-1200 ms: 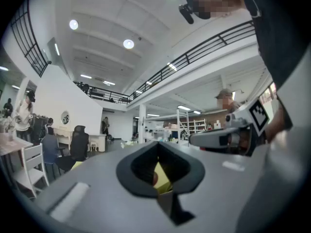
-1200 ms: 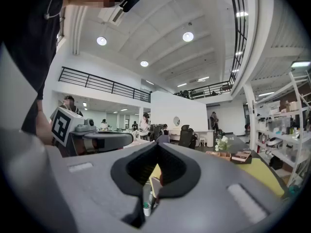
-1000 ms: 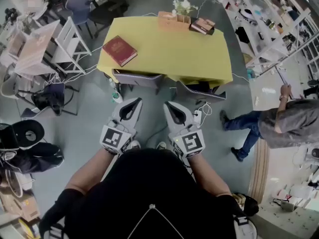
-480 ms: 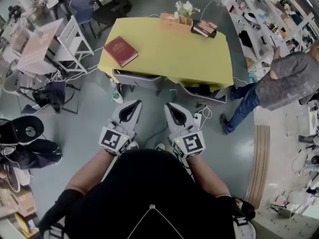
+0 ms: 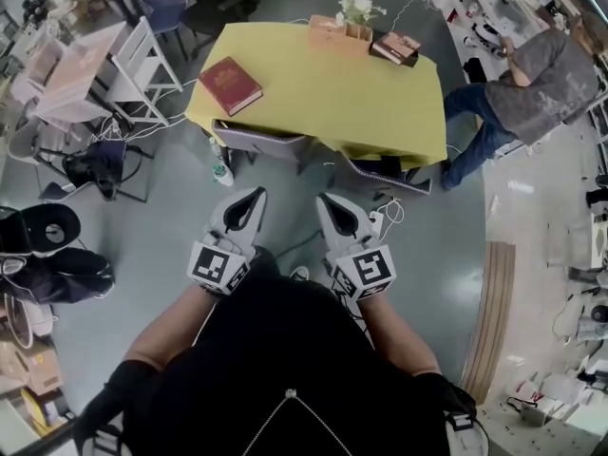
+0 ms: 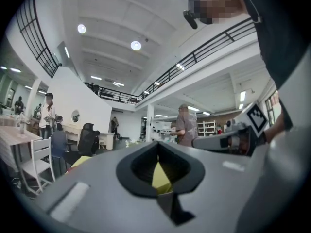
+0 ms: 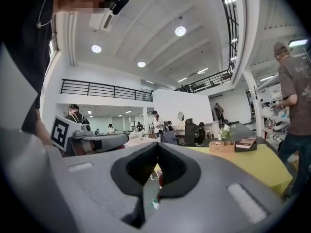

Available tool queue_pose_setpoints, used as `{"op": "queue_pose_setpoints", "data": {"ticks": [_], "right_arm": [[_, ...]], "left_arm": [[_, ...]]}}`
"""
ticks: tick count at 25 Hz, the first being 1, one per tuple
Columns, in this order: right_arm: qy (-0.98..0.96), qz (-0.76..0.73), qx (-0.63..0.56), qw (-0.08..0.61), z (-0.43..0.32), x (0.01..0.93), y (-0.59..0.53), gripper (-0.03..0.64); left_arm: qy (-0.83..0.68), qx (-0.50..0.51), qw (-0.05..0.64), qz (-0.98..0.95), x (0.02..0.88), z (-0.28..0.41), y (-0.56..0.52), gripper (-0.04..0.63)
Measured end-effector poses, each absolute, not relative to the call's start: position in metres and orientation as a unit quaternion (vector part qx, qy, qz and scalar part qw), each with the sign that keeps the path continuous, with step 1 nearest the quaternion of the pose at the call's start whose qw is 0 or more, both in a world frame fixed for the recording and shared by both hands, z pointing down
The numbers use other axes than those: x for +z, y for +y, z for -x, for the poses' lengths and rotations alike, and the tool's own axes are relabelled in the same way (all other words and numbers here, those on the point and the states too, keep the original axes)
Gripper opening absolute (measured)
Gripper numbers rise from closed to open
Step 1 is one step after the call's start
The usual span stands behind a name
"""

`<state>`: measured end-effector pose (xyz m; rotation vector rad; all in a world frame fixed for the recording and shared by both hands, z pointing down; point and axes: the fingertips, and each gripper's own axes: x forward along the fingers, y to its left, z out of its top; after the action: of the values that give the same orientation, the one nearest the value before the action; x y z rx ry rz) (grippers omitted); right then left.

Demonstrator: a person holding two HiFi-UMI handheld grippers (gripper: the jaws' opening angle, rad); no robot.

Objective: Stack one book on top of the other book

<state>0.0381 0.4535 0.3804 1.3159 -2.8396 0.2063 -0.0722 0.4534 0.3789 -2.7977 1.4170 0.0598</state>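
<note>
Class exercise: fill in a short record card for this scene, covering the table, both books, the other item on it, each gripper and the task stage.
Table: yellow table, ahead of the person
Book one: red book, by the left edge
Book two: dark book, far right corner
Other item: flower box, beside the dark book
Left gripper: shut, empty, short of the table
Right gripper: shut, empty, short of the table
Task stage: books apart, nothing stacked
</note>
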Motion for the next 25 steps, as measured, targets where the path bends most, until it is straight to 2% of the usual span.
{"op": "queue_pose_setpoints", "data": {"ticks": [13, 25], "right_arm": [[-0.898, -0.433, 0.08, 0.009, -0.046, 0.394, 0.411, 0.003], [-0.875, -0.477, 0.085, 0.02, -0.053, 0.396, 0.269, 0.003]], "left_arm": [[0.48, 0.015, 0.003, 0.877, 0.391, 0.084, 0.414, 0.008], [0.457, 0.032, -0.016, 0.889, 0.392, 0.091, 0.249, 0.008]]}}
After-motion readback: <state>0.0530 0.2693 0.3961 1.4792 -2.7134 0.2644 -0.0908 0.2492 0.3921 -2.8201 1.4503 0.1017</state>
